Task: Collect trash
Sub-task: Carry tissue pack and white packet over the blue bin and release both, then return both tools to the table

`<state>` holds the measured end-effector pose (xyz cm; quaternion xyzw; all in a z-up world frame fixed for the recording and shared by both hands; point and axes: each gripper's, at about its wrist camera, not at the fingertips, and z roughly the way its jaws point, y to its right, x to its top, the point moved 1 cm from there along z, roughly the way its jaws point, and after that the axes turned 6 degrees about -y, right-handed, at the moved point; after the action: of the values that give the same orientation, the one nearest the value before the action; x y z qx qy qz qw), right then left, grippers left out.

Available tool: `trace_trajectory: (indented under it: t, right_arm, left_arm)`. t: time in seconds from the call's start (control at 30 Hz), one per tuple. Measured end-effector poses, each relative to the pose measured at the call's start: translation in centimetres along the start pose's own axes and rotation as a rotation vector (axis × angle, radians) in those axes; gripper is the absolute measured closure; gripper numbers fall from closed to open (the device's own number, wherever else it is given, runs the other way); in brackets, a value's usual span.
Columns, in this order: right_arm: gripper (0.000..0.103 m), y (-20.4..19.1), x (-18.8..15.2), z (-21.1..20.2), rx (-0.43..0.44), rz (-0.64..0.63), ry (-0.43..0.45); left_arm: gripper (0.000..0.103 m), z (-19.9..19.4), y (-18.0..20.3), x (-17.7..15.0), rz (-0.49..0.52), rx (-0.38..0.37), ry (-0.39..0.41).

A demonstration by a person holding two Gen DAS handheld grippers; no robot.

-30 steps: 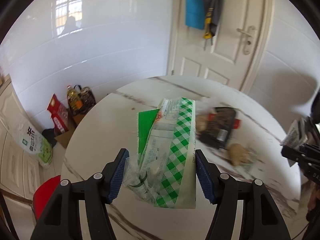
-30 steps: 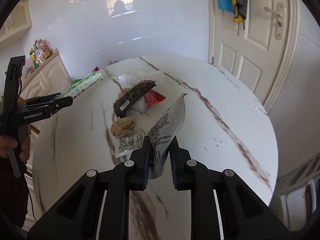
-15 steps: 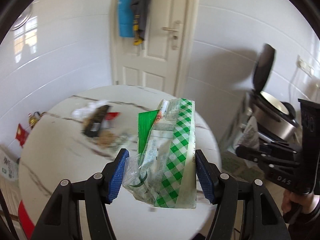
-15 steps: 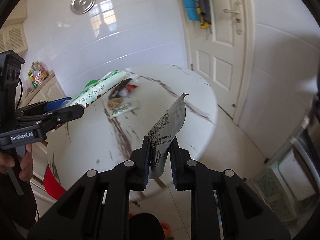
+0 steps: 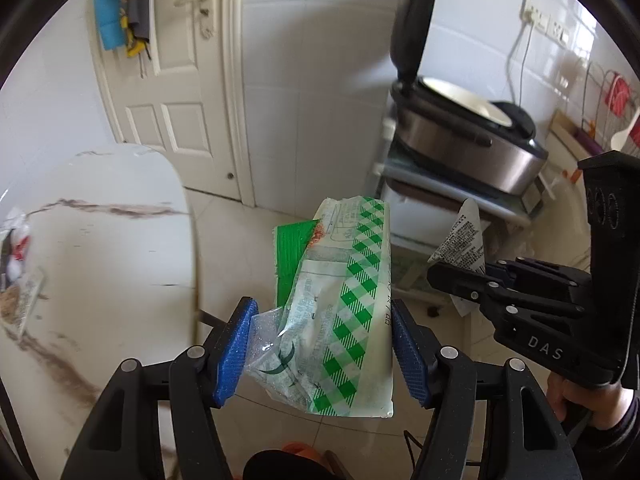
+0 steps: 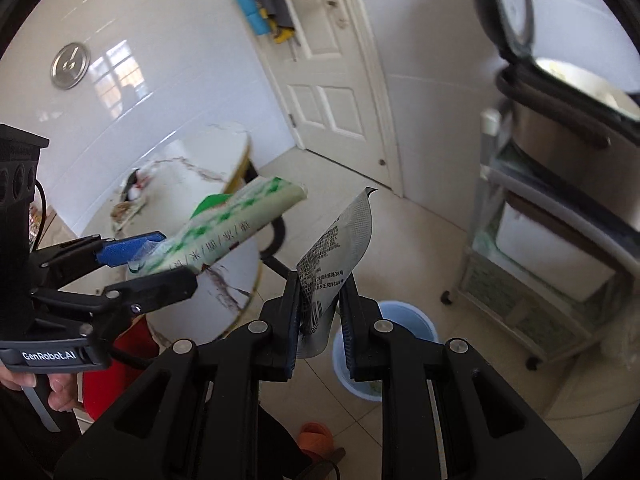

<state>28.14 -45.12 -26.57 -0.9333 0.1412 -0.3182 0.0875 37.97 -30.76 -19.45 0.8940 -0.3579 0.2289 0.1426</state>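
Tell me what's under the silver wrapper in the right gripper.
Below the silver wrapper held by the right gripper stands a blue bucket on the tiled floor. The wrapper and fingers cover most of its mouth, so its contents are unclear.

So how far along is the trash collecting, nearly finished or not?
Partway. Each gripper holds one piece: the left gripper clamps a green checked bag, the right gripper a silver wrapper. A blue bin sits below the right one; nothing dropped yet. More wrappers remain on the table.

My two wrist cameras look down along each hand-held gripper (close up), both catching the white door [image 5: 168, 92] ahead.
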Motion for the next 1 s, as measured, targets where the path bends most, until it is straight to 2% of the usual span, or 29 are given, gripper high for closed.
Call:
trace_trajectory:
  t: [0.23,0.5,0.63,0.7,0.77,0.8,1.0]
  right_arm:
    - [0.085,4.4,-0.8,3.0,-0.006,0.069,-0.075]
    - [0.085,7.8,-1.3,6.0,-0.005,0.112,-0.129]
    - [0.084,8.1,-1.4,7.4,0.01,0.118,-0.146]
    - [0.078,8.0,-1.3,7.8,0.028,0.115,-0.143]
    - [0.061,7.7,-1.3,8.1,0.036,0.11,-0.142]
    - [0.057,7.6,-1.3,8.1,0.027,0.113,-0.137]
    - [0.053,7.1,-1.2,6.7,-0.001,0.117,-0.123]
  left_arm:
    - [0.041,7.1,-0.4,4.2,0.036,-0.017,-0.095]
    - [0.032,13.0,0.3,6.8,0.039,0.008,-0.143]
    - [0.031,13.6,0.0,7.0,0.026,0.033,-0.135]
    - [0.031,13.4,-0.2,6.9,0.016,0.037,-0.131]
    - [0.031,12.5,-0.3,6.5,0.012,0.04,-0.122]
    - [0.031,12.3,-0.2,6.4,0.013,0.04,-0.119]
    - [0.03,9.7,0.5,5.6,0.018,0.033,-0.083]
